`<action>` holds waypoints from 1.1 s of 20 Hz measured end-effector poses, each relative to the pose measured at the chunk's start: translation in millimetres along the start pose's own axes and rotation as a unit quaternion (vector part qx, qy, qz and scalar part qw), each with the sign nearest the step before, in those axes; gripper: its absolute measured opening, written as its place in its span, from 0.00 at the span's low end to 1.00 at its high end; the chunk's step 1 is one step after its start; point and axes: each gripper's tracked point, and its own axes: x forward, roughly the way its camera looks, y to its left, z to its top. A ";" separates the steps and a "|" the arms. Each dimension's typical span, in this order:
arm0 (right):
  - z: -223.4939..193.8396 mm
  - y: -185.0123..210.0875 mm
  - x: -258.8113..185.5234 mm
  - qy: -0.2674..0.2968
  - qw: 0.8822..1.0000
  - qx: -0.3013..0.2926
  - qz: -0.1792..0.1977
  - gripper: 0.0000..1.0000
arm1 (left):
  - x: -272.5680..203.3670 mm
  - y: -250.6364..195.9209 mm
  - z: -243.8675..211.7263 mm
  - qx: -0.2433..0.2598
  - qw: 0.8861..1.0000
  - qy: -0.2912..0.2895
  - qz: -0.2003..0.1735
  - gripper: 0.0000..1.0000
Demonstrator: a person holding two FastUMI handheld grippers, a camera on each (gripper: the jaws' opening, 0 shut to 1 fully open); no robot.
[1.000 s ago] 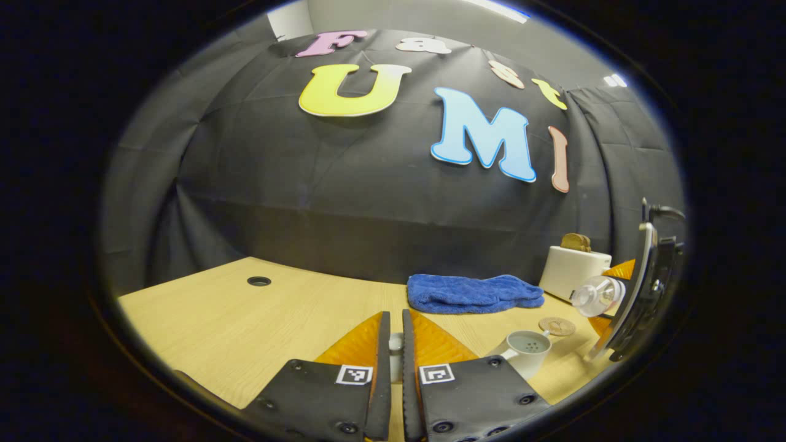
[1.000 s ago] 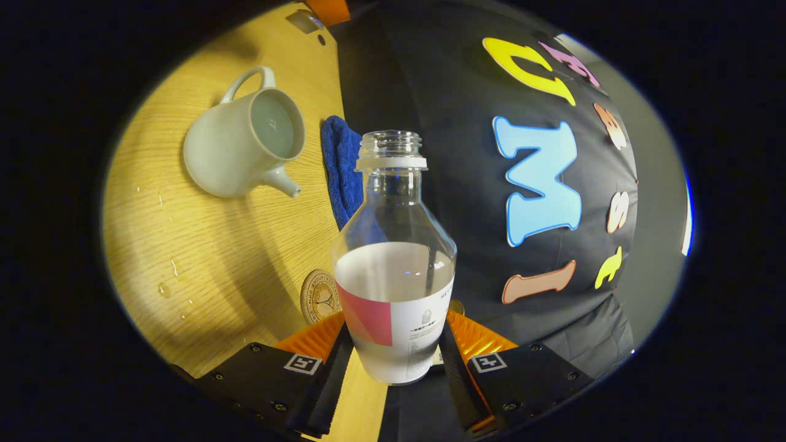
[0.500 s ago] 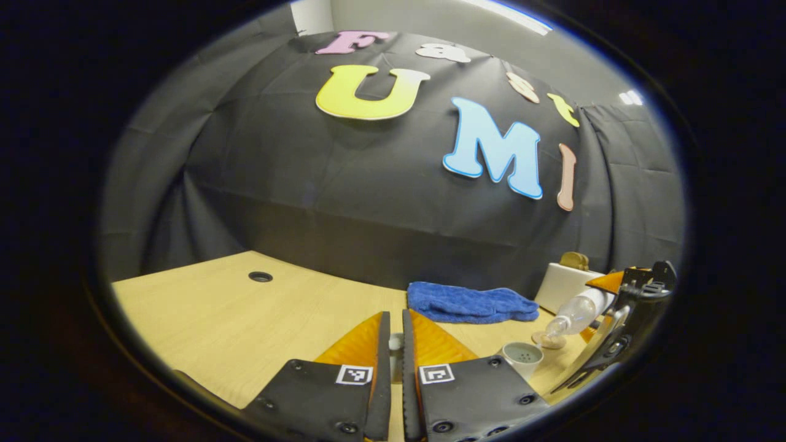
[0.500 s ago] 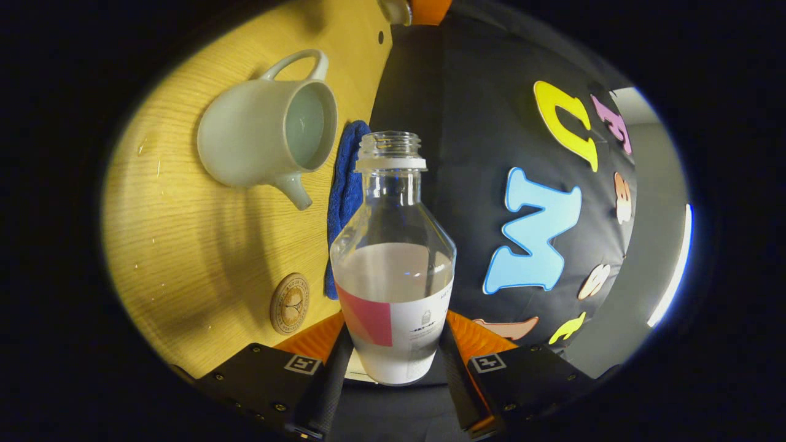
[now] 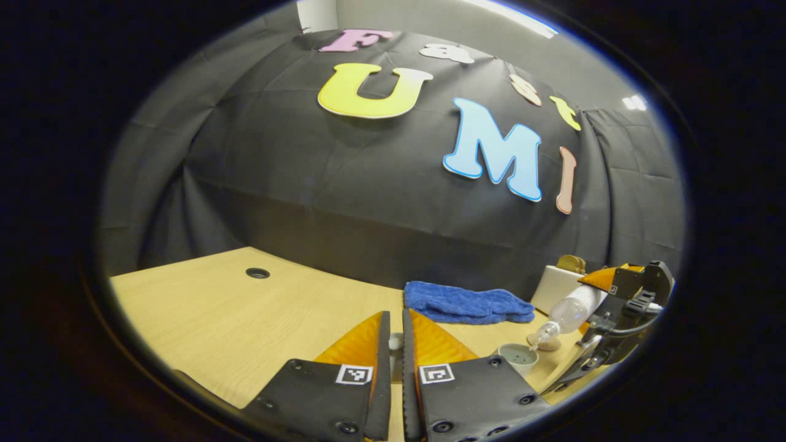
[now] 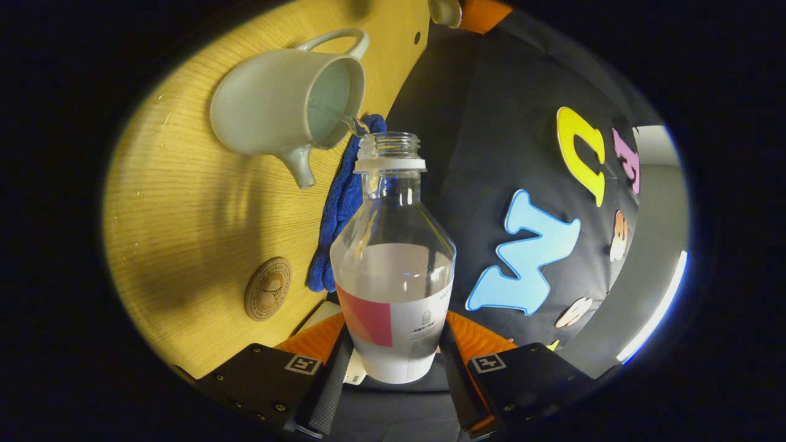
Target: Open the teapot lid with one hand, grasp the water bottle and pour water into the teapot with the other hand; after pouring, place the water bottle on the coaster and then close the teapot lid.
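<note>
The right tongs [image 6: 393, 362] clamp the labelled base of a clear water bottle [image 6: 393, 270], tipped so its open mouth sits at the rim of the pale teapot [image 6: 279, 101], a thin stream of water crossing into the uncovered pot. The left tongs [image 5: 396, 350] are nearly closed on a small pale object, apparently the teapot lid [image 5: 396, 341], held above the worktop [image 5: 245, 319]. A round wooden coaster [image 6: 268, 288] lies bare on the worktop near the teapot. A blue towel [image 5: 463, 302] lies beyond it, with a white toaster [image 5: 556, 287] against the booth wall.
</note>
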 end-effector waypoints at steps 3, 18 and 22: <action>1.4 -6.1 0.8 -0.007 1.000 -0.022 -0.015 0.73 | 0.2 -2.5 -4.6 0.000 1.000 0.005 -0.004 0.17; 15.7 -33.1 -1.2 -0.038 0.990 -0.109 -0.082 0.73 | 1.4 -3.7 -6.8 0.000 1.000 0.009 -0.007 0.14; 20.1 -39.4 -1.1 -0.044 0.985 -0.134 -0.101 0.73 | 2.2 -3.2 -7.4 0.001 1.000 0.011 -0.005 0.14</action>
